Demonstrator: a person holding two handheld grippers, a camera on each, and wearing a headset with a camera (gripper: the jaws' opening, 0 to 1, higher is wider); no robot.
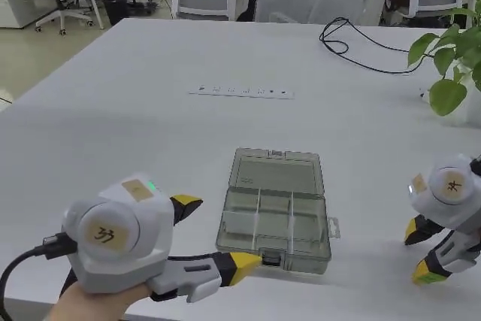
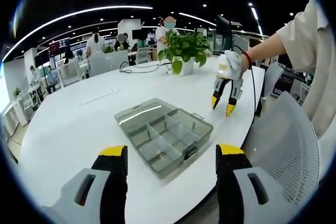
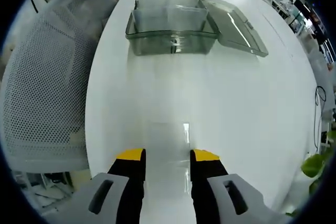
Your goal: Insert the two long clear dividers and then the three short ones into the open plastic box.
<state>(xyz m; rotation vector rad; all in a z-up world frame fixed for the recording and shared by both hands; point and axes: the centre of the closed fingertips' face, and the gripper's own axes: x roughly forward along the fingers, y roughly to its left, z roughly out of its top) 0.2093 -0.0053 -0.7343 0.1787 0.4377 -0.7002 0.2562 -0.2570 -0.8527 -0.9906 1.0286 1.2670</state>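
Lower centre on bench (image 1: 135, 110): open box (image 1: 274, 219), dividers (image 1: 291, 219) seemingly all seated. Lower left: left tongs (image 1: 216, 231) wide apart, empty. Lower right: right tongs (image 1: 418, 253) part-open, empty. Probably final check; next, press down any proud divider.

Open smoky-clear box (image 1: 242, 244), lid (image 1: 276, 172) flat, dividers (image 1: 258, 207) inside.

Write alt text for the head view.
An open clear plastic box with dividers fitted sits on a white table. The left gripper, fingers open, is by its front left corner; the right gripper hangs apart at the right.
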